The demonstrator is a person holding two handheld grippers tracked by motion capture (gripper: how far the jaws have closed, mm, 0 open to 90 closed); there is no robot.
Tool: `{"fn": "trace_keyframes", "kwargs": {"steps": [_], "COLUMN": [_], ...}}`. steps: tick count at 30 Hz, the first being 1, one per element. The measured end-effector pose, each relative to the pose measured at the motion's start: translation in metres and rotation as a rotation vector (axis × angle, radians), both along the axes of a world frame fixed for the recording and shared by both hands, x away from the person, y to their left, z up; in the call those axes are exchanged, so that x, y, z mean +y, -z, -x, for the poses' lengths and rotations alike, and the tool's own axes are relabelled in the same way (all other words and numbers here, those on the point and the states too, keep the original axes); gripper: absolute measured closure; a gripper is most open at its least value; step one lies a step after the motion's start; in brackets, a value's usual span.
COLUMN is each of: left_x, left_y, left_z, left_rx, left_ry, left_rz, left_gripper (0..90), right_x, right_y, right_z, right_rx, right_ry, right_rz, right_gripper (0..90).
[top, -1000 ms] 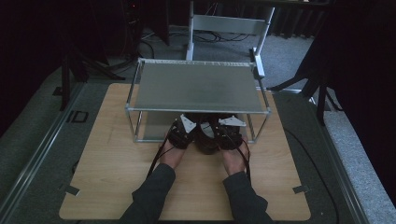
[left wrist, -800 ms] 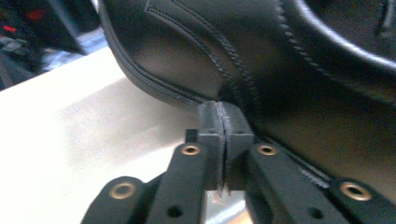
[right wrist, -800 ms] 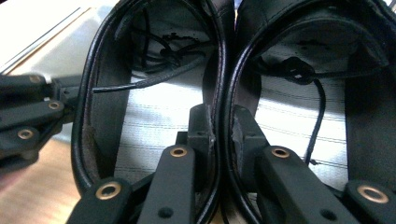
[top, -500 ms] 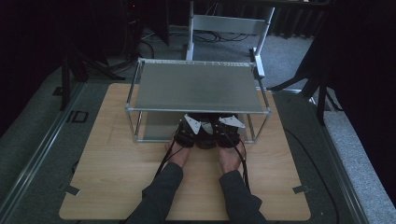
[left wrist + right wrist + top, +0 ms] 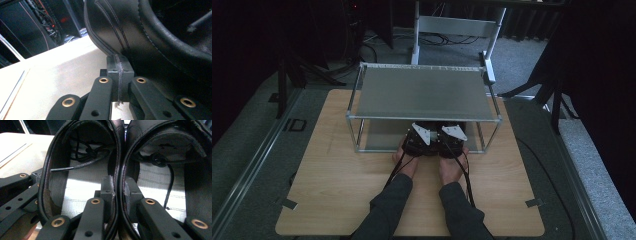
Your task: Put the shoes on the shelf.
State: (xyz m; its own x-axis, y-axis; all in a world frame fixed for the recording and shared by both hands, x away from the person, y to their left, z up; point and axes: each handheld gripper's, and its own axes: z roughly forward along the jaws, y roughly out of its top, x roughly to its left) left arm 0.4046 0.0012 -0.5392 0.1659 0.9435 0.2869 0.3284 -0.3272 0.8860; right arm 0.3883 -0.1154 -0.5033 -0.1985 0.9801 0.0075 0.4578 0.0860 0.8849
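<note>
Two black leather shoes sit side by side under the top of a metal shelf rack (image 5: 424, 92). In the left gripper view, my left gripper (image 5: 119, 72) is shut on the stitched heel rim of one black shoe (image 5: 150, 37). In the right gripper view, my right gripper (image 5: 119, 190) is shut on the touching rims of the left shoe (image 5: 47, 182) and the right shoe (image 5: 192, 182), with laces lying inside both. From above, the left gripper (image 5: 418, 142) and right gripper (image 5: 452, 142) are close together at the rack's front opening, their tips hidden under the shelf.
The rack stands on a wooden table (image 5: 337, 175) and has a lower shelf (image 5: 379, 135). A metal frame (image 5: 452, 25) stands behind it. The left gripper's black linkage (image 5: 17, 187) lies just left of the shoes. Dark stands and cables surround the table.
Both hands have pushed forward toward the rack and sunk a little, carrying the shoes further under the top shelf.
</note>
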Motion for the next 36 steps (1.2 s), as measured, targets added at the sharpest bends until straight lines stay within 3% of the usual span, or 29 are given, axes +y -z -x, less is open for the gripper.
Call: {"fn": "trace_keyframes", "kwargs": {"steps": [7,18,28,33,36], "left_x": [-0.001,-0.001,0.001,0.001,0.001], "left_y": [0.003,0.001,0.005,0.004,0.004], "left_z": [-0.005,-0.007,-0.010,-0.012,-0.015], "left_rx": [0.010,0.002,0.018,0.018,0.028], "left_ry": [0.012,0.008,0.019,0.028,0.055], "left_rz": [-0.004,0.025,0.032,0.033,0.023], "left_gripper": [90.0,90.0,90.0,90.0,90.0], "right_x": [0.001,0.002,0.005,0.004,-0.001], "right_y": [0.002,0.000,0.001,0.002,0.001], "right_z": [-0.003,-0.005,-0.008,-0.007,-0.009], "right_rx": [0.019,0.034,0.052,0.043,0.043], "right_ry": [0.023,0.050,0.053,0.059,0.060], "right_rz": [-0.008,-0.027,-0.017,-0.030,-0.052], "right_gripper": [80.2,80.0,79.4,78.0,72.0]}}
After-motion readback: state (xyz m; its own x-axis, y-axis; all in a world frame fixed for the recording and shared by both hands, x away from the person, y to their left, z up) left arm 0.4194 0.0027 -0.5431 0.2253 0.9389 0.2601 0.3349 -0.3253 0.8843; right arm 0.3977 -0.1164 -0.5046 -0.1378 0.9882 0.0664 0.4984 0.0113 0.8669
